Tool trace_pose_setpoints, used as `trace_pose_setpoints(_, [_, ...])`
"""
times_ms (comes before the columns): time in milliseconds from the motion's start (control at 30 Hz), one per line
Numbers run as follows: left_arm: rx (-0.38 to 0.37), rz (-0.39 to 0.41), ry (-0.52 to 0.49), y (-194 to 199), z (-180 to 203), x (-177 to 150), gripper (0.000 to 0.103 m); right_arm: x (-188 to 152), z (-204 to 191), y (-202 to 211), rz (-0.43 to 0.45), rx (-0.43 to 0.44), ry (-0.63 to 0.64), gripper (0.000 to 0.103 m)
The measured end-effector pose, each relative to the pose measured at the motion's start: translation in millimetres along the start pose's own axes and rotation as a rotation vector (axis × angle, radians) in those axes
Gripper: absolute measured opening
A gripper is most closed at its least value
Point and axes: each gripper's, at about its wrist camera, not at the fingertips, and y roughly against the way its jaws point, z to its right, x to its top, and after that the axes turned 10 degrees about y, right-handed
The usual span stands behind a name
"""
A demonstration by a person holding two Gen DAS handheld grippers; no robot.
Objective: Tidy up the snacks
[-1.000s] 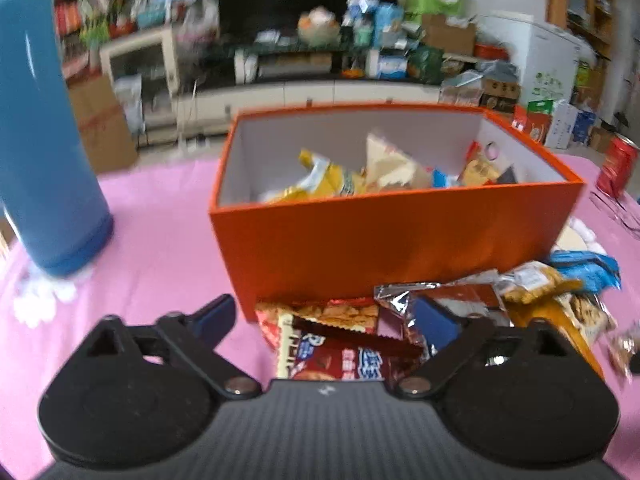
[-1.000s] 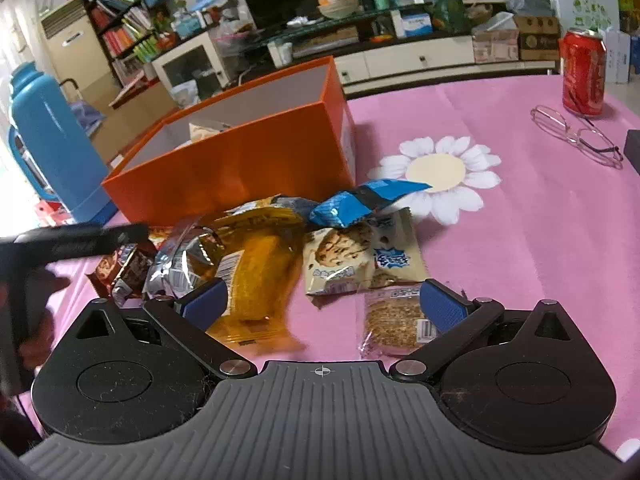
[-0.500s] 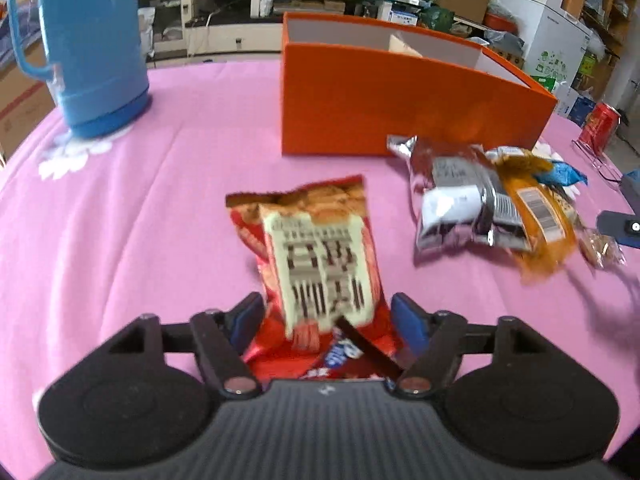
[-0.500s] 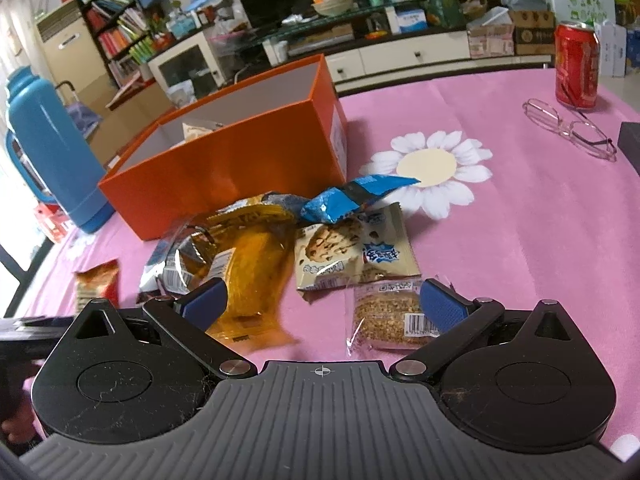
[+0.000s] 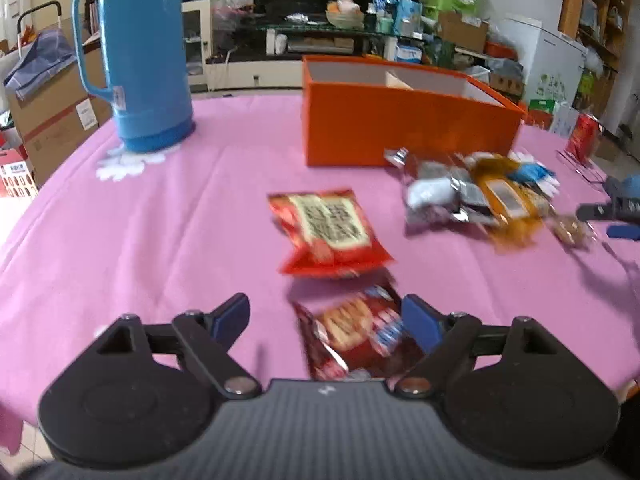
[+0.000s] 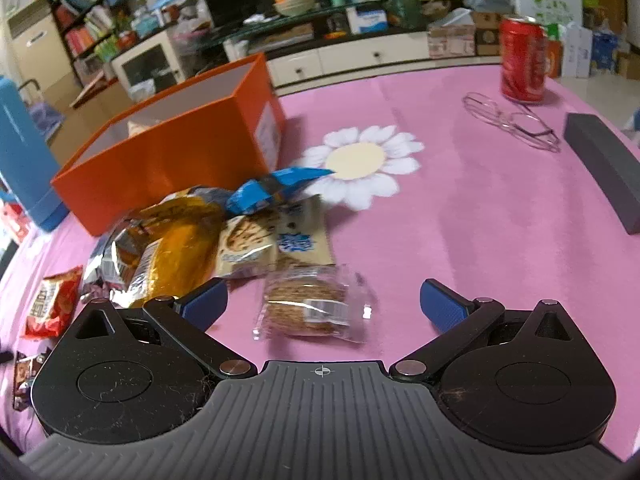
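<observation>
My left gripper (image 5: 324, 312) hangs over the pink cloth with its jaws opening. A dark red snack packet (image 5: 360, 332) lies between them, close to the right finger, and the left finger is well clear of it. A red packet with a white label (image 5: 328, 232) lies just beyond. The orange box (image 5: 400, 128) stands farther back with a snack pile (image 5: 480, 196) in front of it. My right gripper (image 6: 324, 302) is open around a clear-wrapped round biscuit (image 6: 308, 306) without touching it. Beyond it lie a beige cookie packet (image 6: 276, 236), a yellow packet (image 6: 176, 248) and a blue packet (image 6: 276, 188).
A blue thermos (image 5: 144, 52) stands at the back left of the table. A red can (image 6: 522, 64), a pair of glasses (image 6: 512, 120) and a dark grey bar (image 6: 604, 168) sit on the right. A white daisy print (image 6: 360, 160) marks the cloth.
The left gripper drew back from the orange box dragging two red packets, then widened its jaws and let them go on the cloth. The right gripper edged toward the clear-wrapped biscuit.
</observation>
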Motion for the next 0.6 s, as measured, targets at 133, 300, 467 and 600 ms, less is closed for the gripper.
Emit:
trace_pose_setpoints(133, [0.092,-0.049,0.093,-17,14,-4,0.087,-1,2,5,0.012,-0.007,-0.008,0.095])
trace_pose_setpoints(300, [0.182,-0.092,0.261,-32,19,-10,0.088,0,-5,6,0.016,0.005,0.024,0.095])
trace_pose_setpoints(467, [0.215,-0.063,0.202,-37,25,-13,0.089,-1,-4,7,0.015,0.013,0.03,0.095])
trace_pose_setpoints(600, [0.142,-0.073,0.064,-45,24,-8,0.089,-2,-6,2,0.007,0.003,0.059,0.095])
